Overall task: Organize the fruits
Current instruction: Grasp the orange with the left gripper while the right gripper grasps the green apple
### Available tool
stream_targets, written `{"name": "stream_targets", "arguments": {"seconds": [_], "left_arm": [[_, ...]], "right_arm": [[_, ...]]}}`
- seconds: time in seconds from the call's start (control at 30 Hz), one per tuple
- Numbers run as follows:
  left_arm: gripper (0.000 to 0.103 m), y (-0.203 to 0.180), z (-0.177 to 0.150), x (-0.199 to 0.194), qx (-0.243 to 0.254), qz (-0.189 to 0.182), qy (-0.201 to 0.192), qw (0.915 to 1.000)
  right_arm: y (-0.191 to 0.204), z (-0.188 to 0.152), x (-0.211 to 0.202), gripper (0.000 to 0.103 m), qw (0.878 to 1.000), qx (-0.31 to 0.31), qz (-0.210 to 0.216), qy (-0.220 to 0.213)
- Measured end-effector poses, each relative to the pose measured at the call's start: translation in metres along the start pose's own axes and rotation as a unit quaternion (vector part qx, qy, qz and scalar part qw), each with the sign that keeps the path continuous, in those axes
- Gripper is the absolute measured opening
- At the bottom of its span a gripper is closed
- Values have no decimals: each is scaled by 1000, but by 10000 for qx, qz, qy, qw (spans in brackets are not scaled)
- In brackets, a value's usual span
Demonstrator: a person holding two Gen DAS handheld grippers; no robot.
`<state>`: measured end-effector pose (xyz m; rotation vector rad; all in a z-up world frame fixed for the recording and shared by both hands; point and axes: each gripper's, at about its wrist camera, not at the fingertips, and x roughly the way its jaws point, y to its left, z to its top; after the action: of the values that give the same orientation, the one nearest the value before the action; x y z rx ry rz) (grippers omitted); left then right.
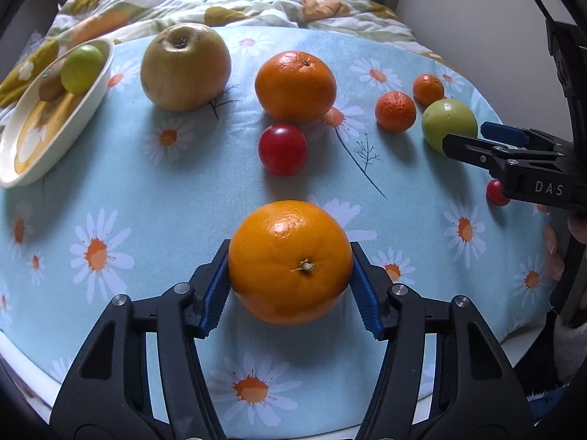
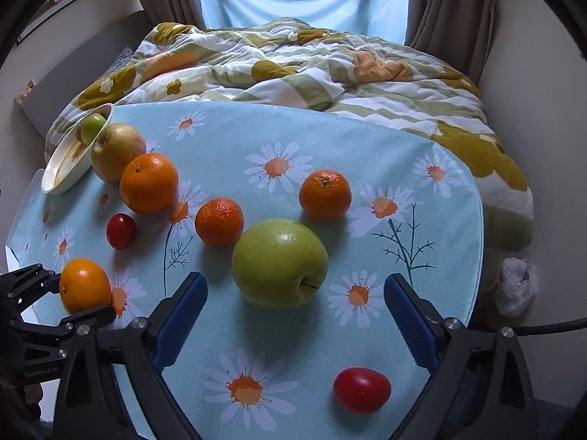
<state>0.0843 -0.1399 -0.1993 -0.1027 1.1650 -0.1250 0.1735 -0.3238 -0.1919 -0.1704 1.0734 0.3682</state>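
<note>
Only white dish [image 1: 22, 168], green fruit [image 1: 81, 69], kiwi [image 1: 51, 86]

Left claw [image 1: 290, 275] grips an orange [image 1: 290, 262].

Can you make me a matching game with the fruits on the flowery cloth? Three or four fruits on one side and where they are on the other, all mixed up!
Things:
1. big orange
2. big green apple
3. small green fruit
4. red tomato

Places:
A. in the white dish
B. squeezed between the left gripper pads
C. on the cloth beside the right gripper's finger
D. on the cloth ahead of the right gripper's open jaws

Pairs: 1-B, 2-D, 3-A, 4-C
</note>
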Motion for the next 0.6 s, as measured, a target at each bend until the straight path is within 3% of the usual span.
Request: {"name": "stream_targets", "arguments": {"seconds": [0.23,0.4,0.57,0.6], "left_arm": [[66,-2,0,-1,-5,51,-24,10000],[66,0,0,-1,-33,36,-56,10000],[66,-1,0,-1,24,84,-75,9999],[66,-1,0,-1,23,81,-65,9999]], "right_arm": [[2,3,14,75,9999,-122,75,95],[6,4,19,72,9993,-366,-27,20],[8,8,25,53,9991,-406,99,31],[9,8,26,53,9991,-428,70,16]]}}
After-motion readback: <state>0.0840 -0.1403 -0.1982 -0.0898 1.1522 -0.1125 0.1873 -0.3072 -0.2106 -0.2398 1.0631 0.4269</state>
